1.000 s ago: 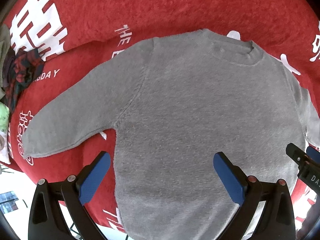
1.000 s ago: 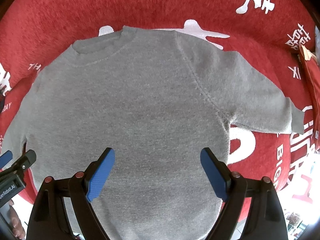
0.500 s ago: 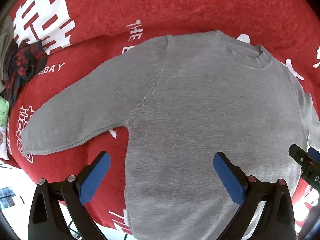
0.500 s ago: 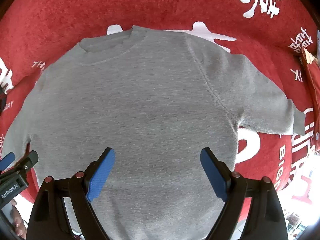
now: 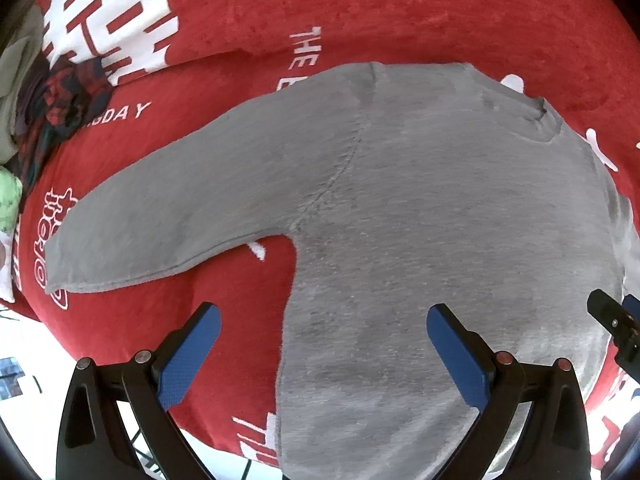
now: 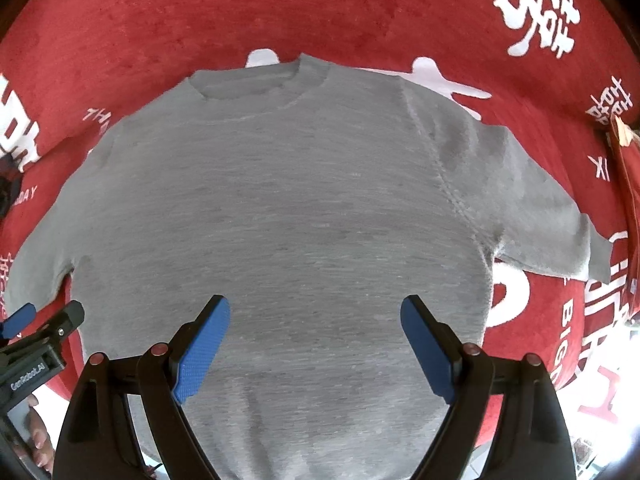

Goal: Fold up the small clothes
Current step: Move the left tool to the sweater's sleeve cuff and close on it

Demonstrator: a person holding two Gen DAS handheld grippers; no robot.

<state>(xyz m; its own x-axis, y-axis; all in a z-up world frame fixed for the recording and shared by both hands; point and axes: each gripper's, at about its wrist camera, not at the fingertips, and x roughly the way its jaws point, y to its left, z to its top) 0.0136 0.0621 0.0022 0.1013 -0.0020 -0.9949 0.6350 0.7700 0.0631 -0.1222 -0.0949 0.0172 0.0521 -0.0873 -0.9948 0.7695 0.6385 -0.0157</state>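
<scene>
A small grey sweater (image 5: 420, 208) (image 6: 288, 216) lies flat, front up, on a red cloth with white lettering (image 5: 360, 12) (image 6: 280, 8), both sleeves spread out. My left gripper (image 5: 322, 320) hovers open above the sweater's left side edge, below the armpit, one blue pad over red cloth and one over the body. My right gripper (image 6: 316, 312) hangs open over the lower middle of the sweater's body, nothing between its pads. Each gripper shows at the edge of the other's view, the right one (image 5: 612, 320) and the left one (image 6: 40, 340).
A dark plaid garment (image 5: 60, 108) and other clothes (image 5: 16, 60) lie bunched at the far left of the red cloth. A pale green item (image 5: 8, 200) sits below them. A red object (image 6: 628, 208) lies along the right edge. White floor shows beyond the cloth's near edge (image 5: 24, 344).
Both grippers have drifted left across the sweater. In the left wrist view the left sleeve is more central; in the right wrist view the collar has shifted right. Both stay open.
</scene>
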